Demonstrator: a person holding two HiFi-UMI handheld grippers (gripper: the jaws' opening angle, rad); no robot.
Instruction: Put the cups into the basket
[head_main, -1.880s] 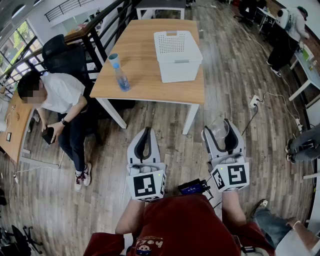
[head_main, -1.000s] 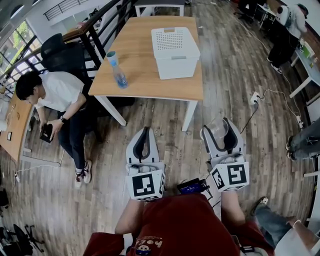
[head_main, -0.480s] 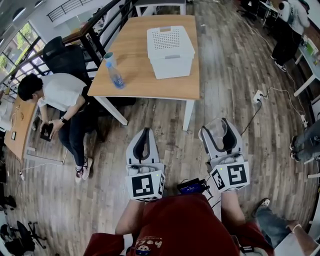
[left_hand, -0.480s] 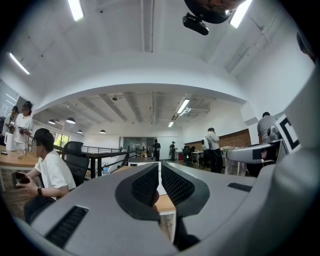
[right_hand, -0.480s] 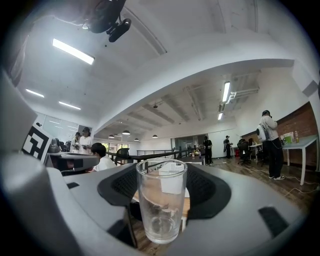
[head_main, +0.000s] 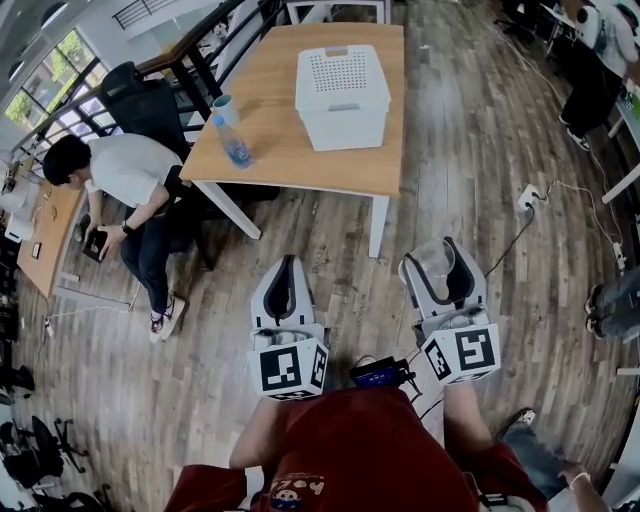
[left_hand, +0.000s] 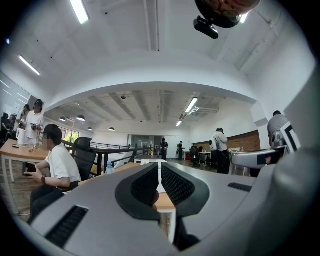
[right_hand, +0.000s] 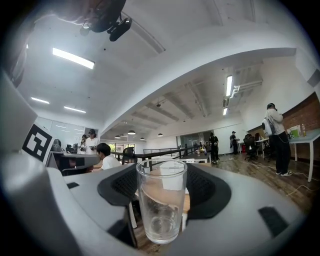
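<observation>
A clear glass cup (head_main: 434, 260) stands upright between the jaws of my right gripper (head_main: 440, 252), which is shut on it over the wooden floor. In the right gripper view the glass (right_hand: 161, 207) fills the gap of the right gripper (right_hand: 161, 200) and is empty. My left gripper (head_main: 289, 268) is shut with nothing in it; in its own view the left gripper (left_hand: 159, 176) shows only a thin slit between the pads. Ahead, the white perforated basket (head_main: 342, 110) sits on the wooden table (head_main: 290, 165), well beyond both grippers. A pale cup (head_main: 222, 107) stands at the table's left edge.
A plastic bottle (head_main: 234, 146) stands on the table by the pale cup. A seated person in a white shirt (head_main: 125, 172) and a black chair (head_main: 142, 102) are left of the table. A socket strip with a cable (head_main: 528, 200) lies on the floor at the right.
The table and basket have shifted a little in the head view as the person carrying the grippers moves. Both grippers keep their pose; the glass stays in the right one.
</observation>
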